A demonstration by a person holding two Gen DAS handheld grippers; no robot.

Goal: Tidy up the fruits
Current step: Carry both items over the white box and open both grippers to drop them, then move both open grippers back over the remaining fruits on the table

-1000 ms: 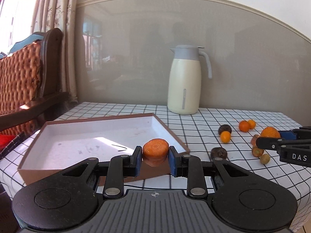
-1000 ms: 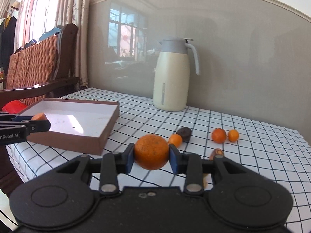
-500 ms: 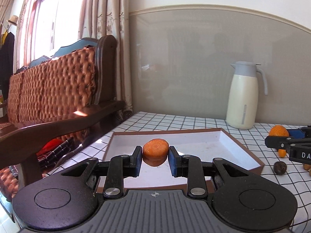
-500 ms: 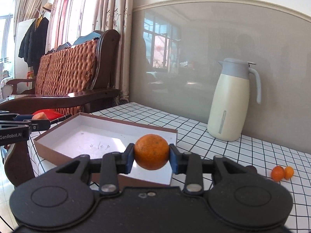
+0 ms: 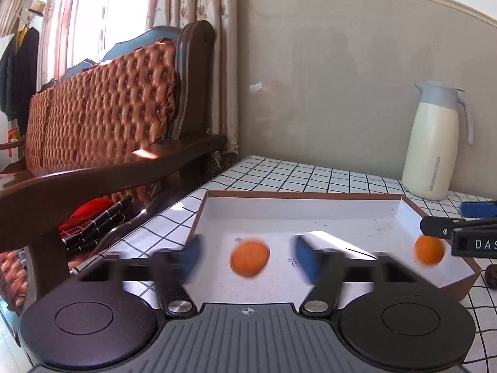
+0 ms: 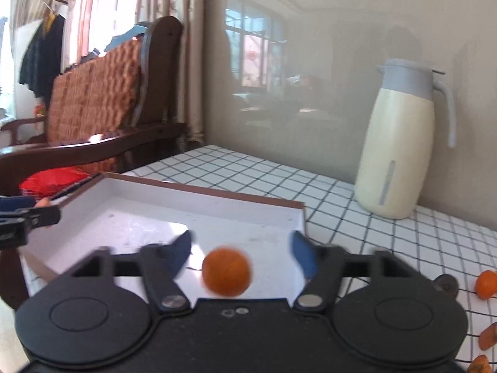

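Observation:
A shallow brown box with a white inside lies on the checked tablecloth. My left gripper hangs over its near part, its jaws opening, blurred and wide apart. A flat orange fruit is loose between them and touches neither pad. My right gripper is over the box's right part, jaws also opening. A round orange is free between its pads. The right gripper's fingers show at the right edge of the left wrist view.
A cream thermos jug stands at the back right of the table. Several small orange and dark fruits lie on the cloth right of the box. A wooden sofa with a quilted brown cushion stands close to the table's left side.
Both grippers carried their fruit leftward over the box. Both sets of jaws have sprung apart, and the flat fruit and the round orange are now loose between them.

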